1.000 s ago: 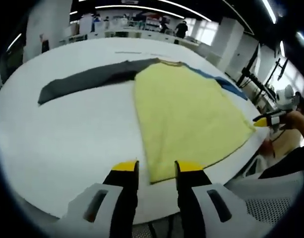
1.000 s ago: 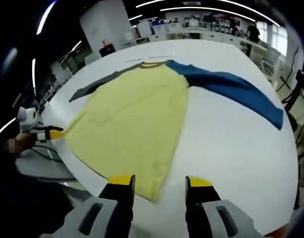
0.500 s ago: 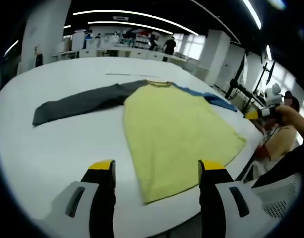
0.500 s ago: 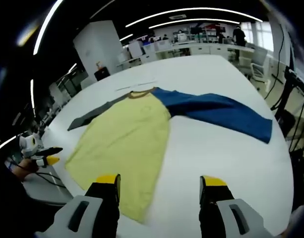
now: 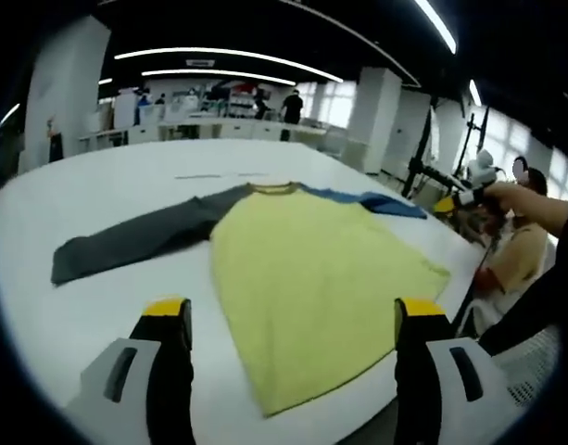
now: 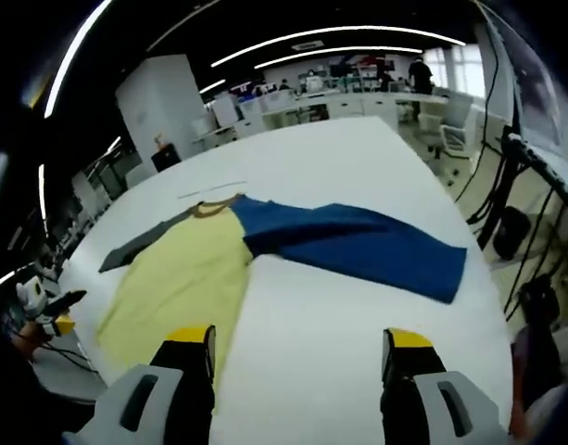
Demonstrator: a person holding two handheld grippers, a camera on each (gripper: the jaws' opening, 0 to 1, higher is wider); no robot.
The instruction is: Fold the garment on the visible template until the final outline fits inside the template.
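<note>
Your left gripper (image 5: 288,320) and right gripper (image 6: 293,343) both hang above the near edge of the table (image 5: 107,185) with jaws spread wide, holding nothing. The shirt (image 5: 311,269) lies flat and unfolded on the table, yellow body toward you, hem at the near edge, collar toward the far edge. The grey sleeve (image 5: 135,241) runs out to your left; the blue sleeve (image 6: 358,246) runs out to your right.

The main risk is the hem: it sits so close to the near edge that a careless pinch or pull toward you could drag the cloth off the table. Grabbing one layer too deep could also bunch the body and spoil the outline.

I cannot make out a template outline; only a thin line (image 5: 219,175) shows beyond the collar, so judging the fit may be hard.

Desks (image 6: 358,97) and people (image 5: 291,104) stand far behind the table, well apart from the shirt. Stands (image 6: 520,185) rise off the table's right side. Nothing lies between your grippers and the cloth.
</note>
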